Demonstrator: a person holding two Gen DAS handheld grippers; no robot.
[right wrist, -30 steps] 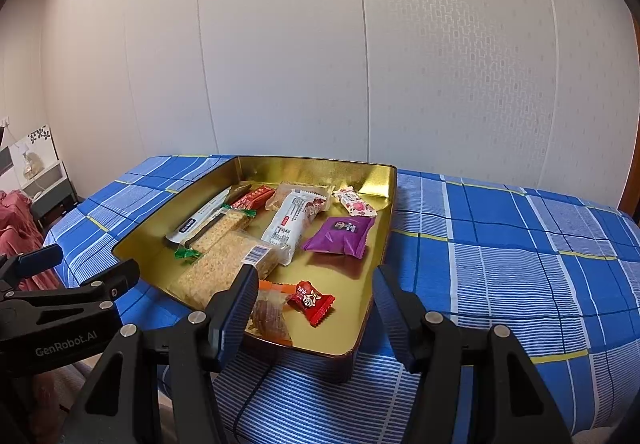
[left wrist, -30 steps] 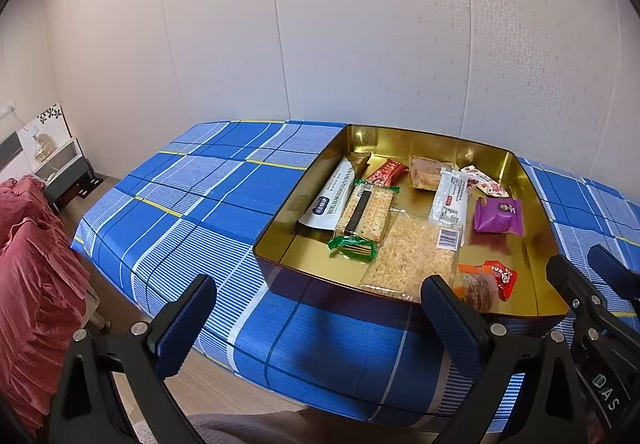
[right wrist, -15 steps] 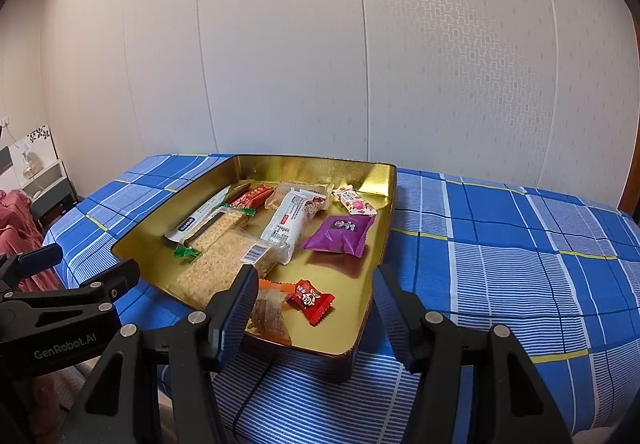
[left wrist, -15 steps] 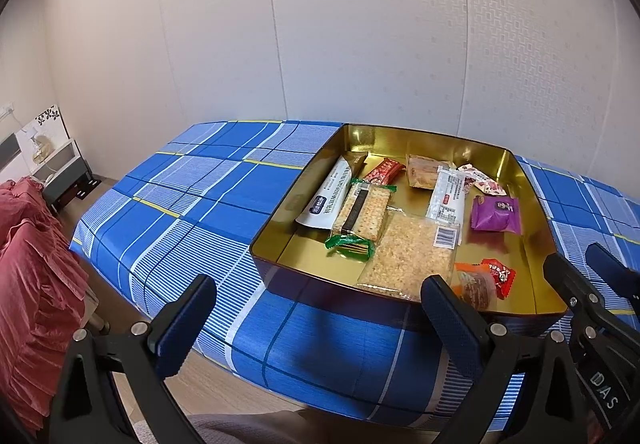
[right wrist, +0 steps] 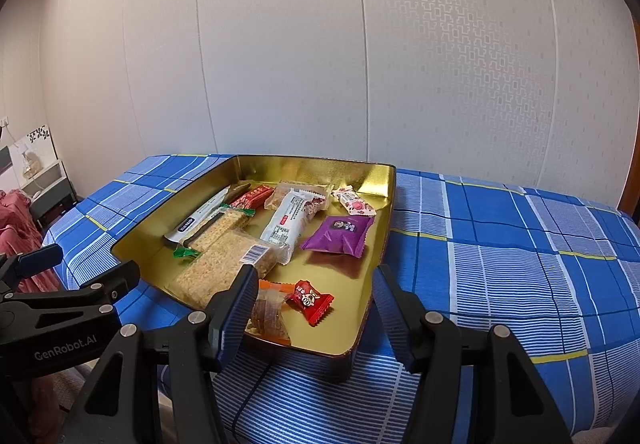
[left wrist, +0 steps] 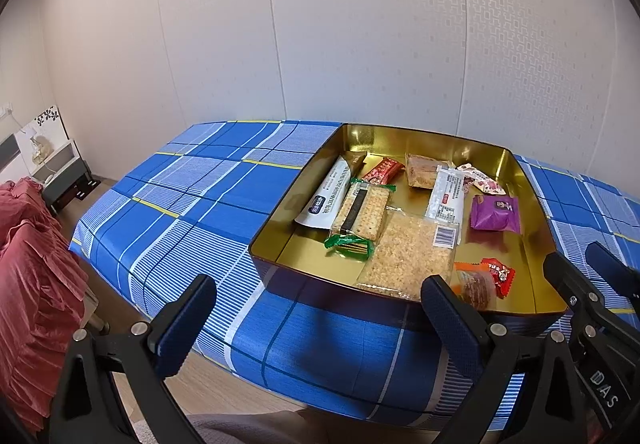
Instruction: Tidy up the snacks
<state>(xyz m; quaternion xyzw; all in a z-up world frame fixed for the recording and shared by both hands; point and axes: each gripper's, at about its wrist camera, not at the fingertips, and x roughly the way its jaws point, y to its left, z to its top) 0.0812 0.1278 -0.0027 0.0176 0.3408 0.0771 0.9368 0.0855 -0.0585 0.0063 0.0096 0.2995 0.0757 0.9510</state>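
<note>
A shallow gold tin tray (left wrist: 420,141) (right wrist: 312,169) lies on a blue plaid cloth. Inside are several wrapped snacks: a purple packet (left wrist: 495,212) (right wrist: 338,235), a small red candy (left wrist: 498,272) (right wrist: 310,300), a clear pack of rice crackers (left wrist: 404,256) (right wrist: 224,264), a white bar (left wrist: 446,195) (right wrist: 292,219) and a red bar (left wrist: 382,169). My left gripper (left wrist: 320,324) hovers open before the tray's near left side, holding nothing. My right gripper (right wrist: 316,308) stands open at the tray's near right corner, nothing between its fingers.
The plaid-covered table (left wrist: 192,195) (right wrist: 512,244) stretches bare to the left and right of the tray, with a white panelled wall behind. A red fabric heap (left wrist: 36,264) and a small cabinet (left wrist: 60,167) sit on the floor at far left.
</note>
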